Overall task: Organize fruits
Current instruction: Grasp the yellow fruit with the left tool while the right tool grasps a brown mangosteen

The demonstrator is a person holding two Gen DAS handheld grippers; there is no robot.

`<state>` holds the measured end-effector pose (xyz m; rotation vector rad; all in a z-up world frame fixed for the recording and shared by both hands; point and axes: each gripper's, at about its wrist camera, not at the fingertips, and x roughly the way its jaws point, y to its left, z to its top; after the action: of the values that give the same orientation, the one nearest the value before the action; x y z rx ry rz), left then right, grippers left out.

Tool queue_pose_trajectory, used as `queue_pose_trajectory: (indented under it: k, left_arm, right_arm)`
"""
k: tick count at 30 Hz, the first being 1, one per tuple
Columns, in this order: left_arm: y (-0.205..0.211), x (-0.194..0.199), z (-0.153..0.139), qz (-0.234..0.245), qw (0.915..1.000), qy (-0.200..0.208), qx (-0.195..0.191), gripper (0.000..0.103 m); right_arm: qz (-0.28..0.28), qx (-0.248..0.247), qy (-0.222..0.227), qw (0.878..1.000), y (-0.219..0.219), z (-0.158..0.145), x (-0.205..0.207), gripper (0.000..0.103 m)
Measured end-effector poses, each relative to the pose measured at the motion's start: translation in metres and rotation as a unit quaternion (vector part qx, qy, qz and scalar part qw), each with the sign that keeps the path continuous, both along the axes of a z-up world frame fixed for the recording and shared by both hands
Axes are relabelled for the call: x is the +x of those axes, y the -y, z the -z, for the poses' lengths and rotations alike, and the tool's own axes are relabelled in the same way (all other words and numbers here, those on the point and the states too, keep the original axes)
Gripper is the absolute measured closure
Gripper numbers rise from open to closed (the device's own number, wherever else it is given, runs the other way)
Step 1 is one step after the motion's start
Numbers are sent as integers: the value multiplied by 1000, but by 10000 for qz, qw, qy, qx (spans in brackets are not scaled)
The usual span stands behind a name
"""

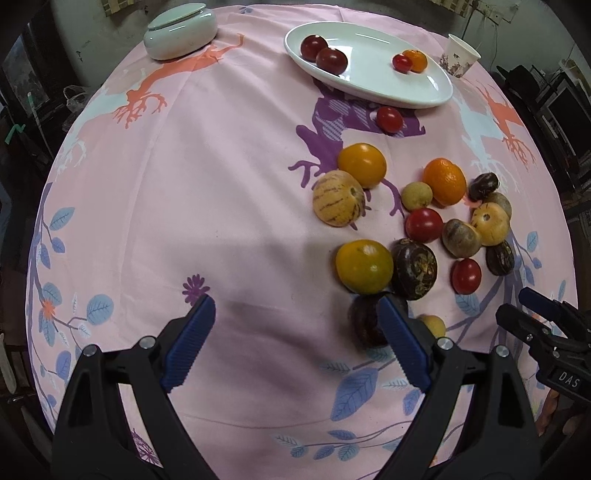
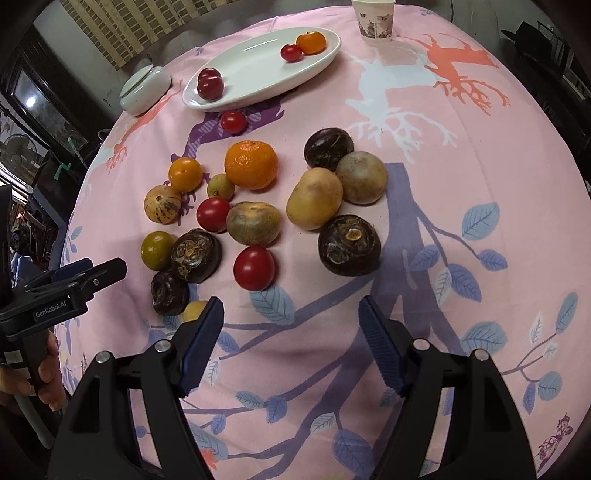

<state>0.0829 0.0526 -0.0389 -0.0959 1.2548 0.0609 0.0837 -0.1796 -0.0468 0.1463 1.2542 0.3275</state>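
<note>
A white oval plate (image 1: 369, 85) (image 2: 258, 70) at the far side holds two dark red fruits, a small red tomato and a small orange. Several loose fruits lie on the pink cloth: a mandarin (image 1: 444, 181) (image 2: 251, 163), a striped melon (image 1: 338, 197), yellow and red tomatoes, and dark brown round fruits. My left gripper (image 1: 295, 301) hangs open over bare cloth, its right finger just in front of a dark fruit (image 1: 364, 321). My right gripper (image 2: 291, 301) is open too, below a red tomato (image 2: 254, 267), with nothing between its fingers.
A lidded pale jar (image 1: 179, 33) (image 2: 145, 89) stands at the far left and a paper cup (image 1: 460, 55) (image 2: 375, 22) at the far right. The round table's edge curves all around. A hand (image 2: 48, 373) holds the left gripper's handle.
</note>
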Motion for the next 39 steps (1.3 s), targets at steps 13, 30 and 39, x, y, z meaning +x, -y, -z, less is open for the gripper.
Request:
queue_pose_trajectory:
  k: [13,30,39]
  left_arm:
    - [7,7,18,-28,9991,-218,-370,12]
    - [37,40,39,442,9986,-232,-188,60]
    - [22,33,38,380,9982,-273,-365,60]
  right_arm:
    - [-73,-117,-81,9999,6,13,-5,27]
    - [-151,-242,151,9995,10,16,14,27]
    - [-30,-638,349,9974,12,18,38,33]
